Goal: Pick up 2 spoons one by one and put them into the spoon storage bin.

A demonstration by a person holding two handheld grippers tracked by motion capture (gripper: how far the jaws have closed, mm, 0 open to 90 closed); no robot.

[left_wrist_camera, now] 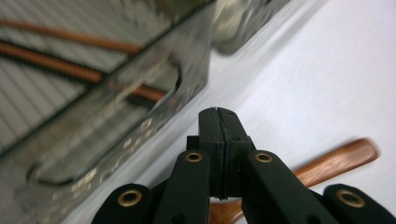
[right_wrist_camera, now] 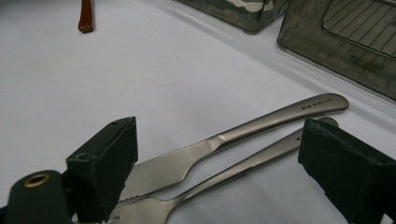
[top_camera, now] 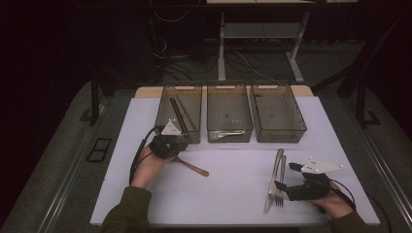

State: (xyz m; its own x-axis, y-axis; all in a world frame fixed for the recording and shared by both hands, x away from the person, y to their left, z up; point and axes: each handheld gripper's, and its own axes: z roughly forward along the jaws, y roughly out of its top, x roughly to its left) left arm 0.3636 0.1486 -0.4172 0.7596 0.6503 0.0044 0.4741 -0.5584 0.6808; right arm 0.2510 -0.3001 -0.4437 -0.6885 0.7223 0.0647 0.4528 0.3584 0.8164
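Left gripper (left_wrist_camera: 219, 114): jaws closed, empty, above wooden spoon (left_wrist_camera: 336, 161)
Right gripper (right_wrist_camera: 219, 154): jaws wide open around knife (right_wrist_camera: 233, 140) and fork (right_wrist_camera: 243, 168)

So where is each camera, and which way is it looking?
High view: sits above the person's side, looks forward and down on the table and three bins; shows both forearms and hands.
Left gripper view: rides the left gripper, jaws shut, facing the left bin and a wooden utensil.
Right gripper view: rides the right gripper, jaws open around the knife and fork.
Shared: the wooden utensil appears in all three.
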